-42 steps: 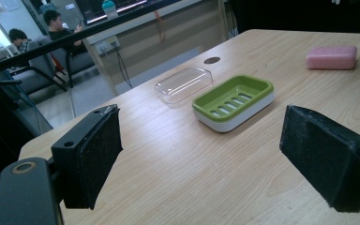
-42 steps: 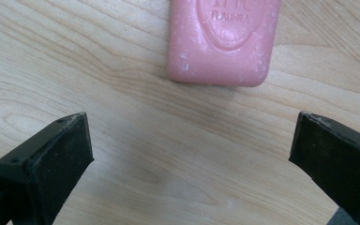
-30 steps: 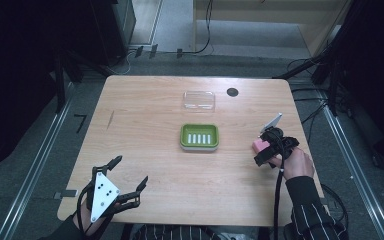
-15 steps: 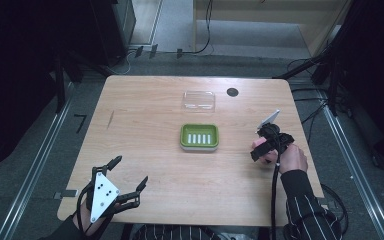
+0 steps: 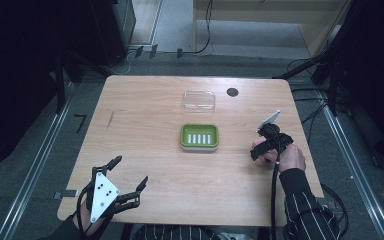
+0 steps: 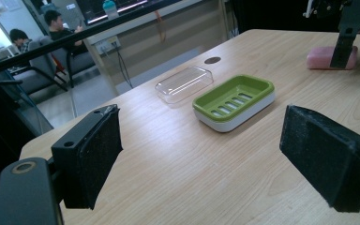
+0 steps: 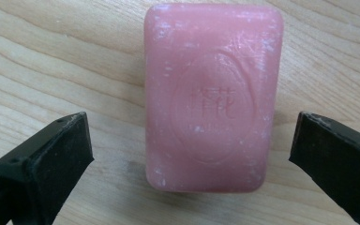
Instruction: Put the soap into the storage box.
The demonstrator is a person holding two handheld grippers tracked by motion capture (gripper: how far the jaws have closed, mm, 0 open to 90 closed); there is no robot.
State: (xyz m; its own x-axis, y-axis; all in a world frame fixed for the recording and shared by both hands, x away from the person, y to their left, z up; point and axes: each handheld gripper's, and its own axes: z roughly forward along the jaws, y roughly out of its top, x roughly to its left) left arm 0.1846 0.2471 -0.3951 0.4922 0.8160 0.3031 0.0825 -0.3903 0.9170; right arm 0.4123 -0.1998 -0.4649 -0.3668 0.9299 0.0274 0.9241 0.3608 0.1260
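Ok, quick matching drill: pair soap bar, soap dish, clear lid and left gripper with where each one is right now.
1 soap bar
2 soap dish
3 clear lid
4 left gripper

A near left corner of the table
B table centre
C beyond the dish, toward the far edge
D between the open jaws of the right gripper

Pairs: 1-D, 2-B, 3-C, 4-A

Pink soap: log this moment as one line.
right tool: open, jaws straddling pink soap, no contact | soap flat on table | left tool: open, idle | green soap dish: empty
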